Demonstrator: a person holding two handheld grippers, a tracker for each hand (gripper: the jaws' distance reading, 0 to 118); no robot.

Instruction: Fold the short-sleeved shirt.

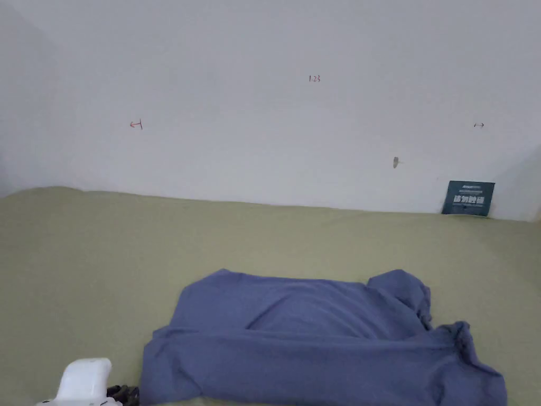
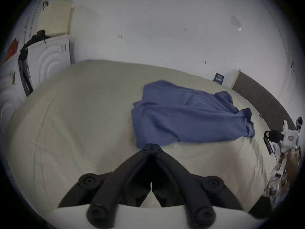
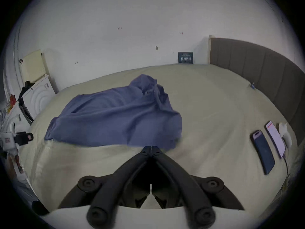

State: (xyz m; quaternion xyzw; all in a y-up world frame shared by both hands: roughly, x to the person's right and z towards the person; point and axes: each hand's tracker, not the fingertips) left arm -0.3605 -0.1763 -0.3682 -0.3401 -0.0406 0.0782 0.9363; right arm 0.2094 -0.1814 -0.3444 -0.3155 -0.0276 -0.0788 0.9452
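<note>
1. The left tool (image 2: 151, 147) and right tool (image 3: 151, 149) each have jaws pressed together, empty, just short of the shirt's near edge.
2. One blue shirt (image 1: 317, 343) lies partly folded on the bed (image 1: 105, 254).
3. Two phones (image 3: 263, 151) lie on the bed near the grey headboard (image 3: 264, 67).
4. A white wall (image 1: 264, 105) stands behind.
</note>
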